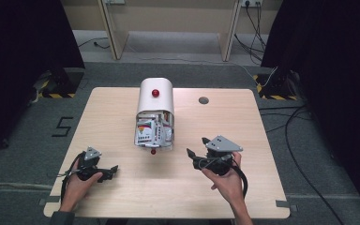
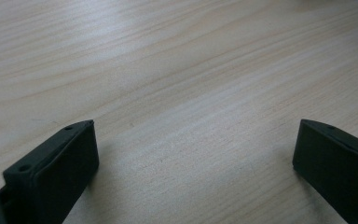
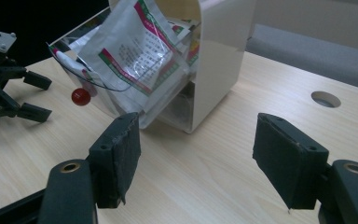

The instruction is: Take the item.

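Sachets [image 3: 135, 56] spill from the open clear front flap of the cream dispenser box [image 1: 155, 96] at the surface's [image 1: 122, 187] middle, toward its far edge. My right tool [image 1: 198, 147] hangs near the front edge, jaws spread, empty, facing that box. My left tool [image 1: 114, 170] rests by the front-left corner, jaws spread over bare wood.

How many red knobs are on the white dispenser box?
2: one red knob on the white dispenser box's curved top, another red knob on its clear front flap; others may be hidden behind.

White box [image 1: 155, 101] — red knob [image 1: 155, 93]
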